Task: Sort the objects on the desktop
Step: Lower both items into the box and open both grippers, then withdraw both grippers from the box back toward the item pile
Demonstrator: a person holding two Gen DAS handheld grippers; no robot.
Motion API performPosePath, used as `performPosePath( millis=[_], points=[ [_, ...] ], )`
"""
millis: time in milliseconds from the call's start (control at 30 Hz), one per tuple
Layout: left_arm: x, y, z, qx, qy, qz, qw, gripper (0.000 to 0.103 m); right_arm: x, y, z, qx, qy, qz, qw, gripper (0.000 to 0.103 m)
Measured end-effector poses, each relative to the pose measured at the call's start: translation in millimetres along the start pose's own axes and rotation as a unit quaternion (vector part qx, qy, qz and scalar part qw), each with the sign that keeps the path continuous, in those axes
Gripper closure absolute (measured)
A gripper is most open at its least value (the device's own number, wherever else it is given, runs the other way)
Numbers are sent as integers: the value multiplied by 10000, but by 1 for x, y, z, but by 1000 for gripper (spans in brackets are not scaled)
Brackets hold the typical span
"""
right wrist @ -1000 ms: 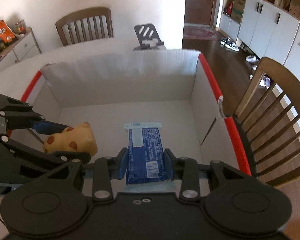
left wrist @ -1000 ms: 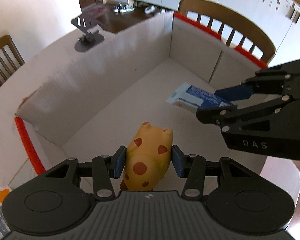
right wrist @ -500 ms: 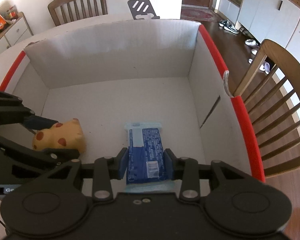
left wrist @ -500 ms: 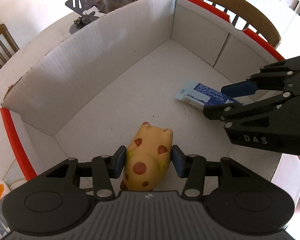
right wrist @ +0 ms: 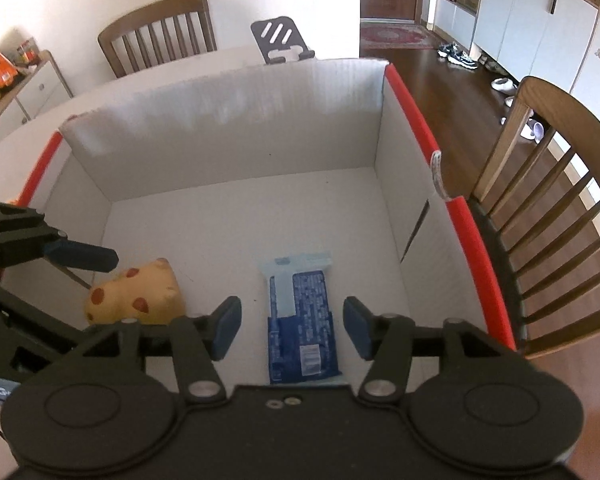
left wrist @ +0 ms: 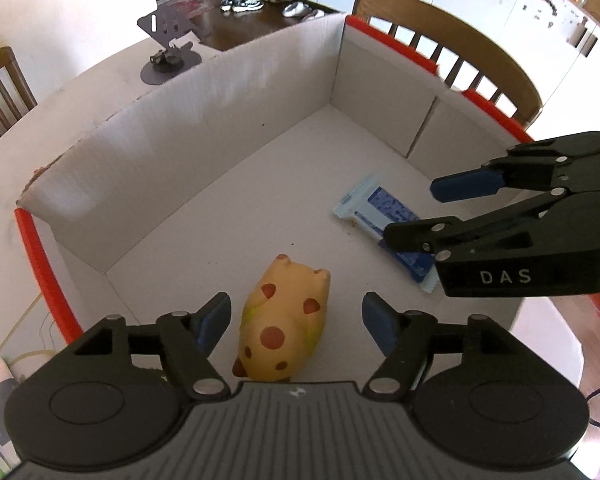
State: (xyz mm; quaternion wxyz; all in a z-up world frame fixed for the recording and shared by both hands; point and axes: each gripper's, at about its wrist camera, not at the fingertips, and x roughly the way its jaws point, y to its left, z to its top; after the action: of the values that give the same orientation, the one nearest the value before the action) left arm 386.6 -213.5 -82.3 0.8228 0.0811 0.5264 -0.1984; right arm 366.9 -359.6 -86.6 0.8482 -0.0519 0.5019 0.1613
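Jaws opening, toy pig (left wrist: 286,322), packet (right wrist: 300,312) (both released)

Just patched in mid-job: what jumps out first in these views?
A yellow spotted toy pig lies on the floor of a white box with red edges, between the opening jaws of the left tool, untouched. Beside it a blue snack packet lies flat between the opening jaws of the right tool.

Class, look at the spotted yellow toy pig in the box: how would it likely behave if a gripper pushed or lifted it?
The toy pig looks rounded and smooth, so pads may slip on its sides. It lies on the box floor, so a push would probably slide or rock it. It seems hollow and probably light, though that is uncertain.
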Motion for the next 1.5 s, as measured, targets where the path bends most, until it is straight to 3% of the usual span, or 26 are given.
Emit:
performPosePath(
  millis=[200, 433, 667, 867, 1167, 1500],
  points=[
    [-18, -1, -5, -124, -228, -59, 9996, 24, -16, 2, 0, 117, -152, 175, 9997, 46],
    [-44, -4, -13, -273, -640, -158, 9975, 19, -46, 9, -3, 178, -670, 345, 9970, 38],
    [-72, -8, -22, -377, -1071, -176, 9934, 9, -66, 12, -5, 257, -886, 404, 9949, 33],
    [-99, -6, -40, -641, -1462, -432, 9862, 0, -79, 17, -9, 299, -1012, 377, 9937, 32],
    [-132, 9, -84, -1053, -1819, -338, 9771, 0, -109, 38, -23, 340, -1338, 372, 9897, 23],
    [-168, 20, -137, -1057, -2139, -153, 9710, 0, -129, 76, -43, 366, -1483, 511, 9869, 22]
  ],
)
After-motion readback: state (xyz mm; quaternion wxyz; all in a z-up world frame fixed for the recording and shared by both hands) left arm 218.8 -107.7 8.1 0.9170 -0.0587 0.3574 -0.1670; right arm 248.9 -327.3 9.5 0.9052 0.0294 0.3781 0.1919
